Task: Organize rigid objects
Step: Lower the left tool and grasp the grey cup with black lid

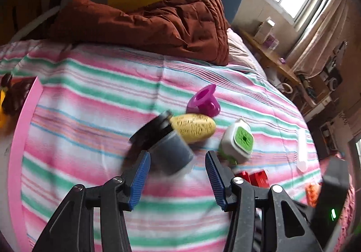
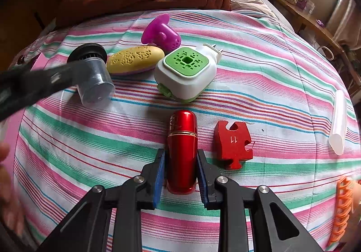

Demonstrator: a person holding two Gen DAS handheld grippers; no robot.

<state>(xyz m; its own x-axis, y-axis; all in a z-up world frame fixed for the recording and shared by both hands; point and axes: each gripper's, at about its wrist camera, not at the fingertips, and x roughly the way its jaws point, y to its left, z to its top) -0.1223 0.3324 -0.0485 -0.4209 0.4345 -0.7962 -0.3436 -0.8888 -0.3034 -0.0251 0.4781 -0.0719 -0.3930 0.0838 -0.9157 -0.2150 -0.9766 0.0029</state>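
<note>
Small objects lie on a striped bedspread [image 2: 259,71]. My right gripper [image 2: 180,155] is shut on a red metal tube [image 2: 182,146] that lies on the bed. A red puzzle piece [image 2: 232,143] lies just right of it. My left gripper [image 1: 177,157] is open, its jaws either side of a grey cylinder with a black cap [image 1: 167,146], blurred; whether they touch it I cannot tell. The cylinder [image 2: 92,73] also shows in the right wrist view with the left gripper's finger across it. Beside it lie a yellow oval piece [image 1: 194,126], a magenta funnel [image 1: 204,100] and a white and green plug-in device [image 1: 238,141].
A rust-brown quilt [image 1: 158,24] is bunched at the bed's head. A white tube [image 2: 338,121] lies at the bed's right edge, an orange comb-like piece [image 2: 343,206] lower right. A pink board [image 1: 24,121] lies at the left. A wooden shelf [image 1: 270,55] runs under the window.
</note>
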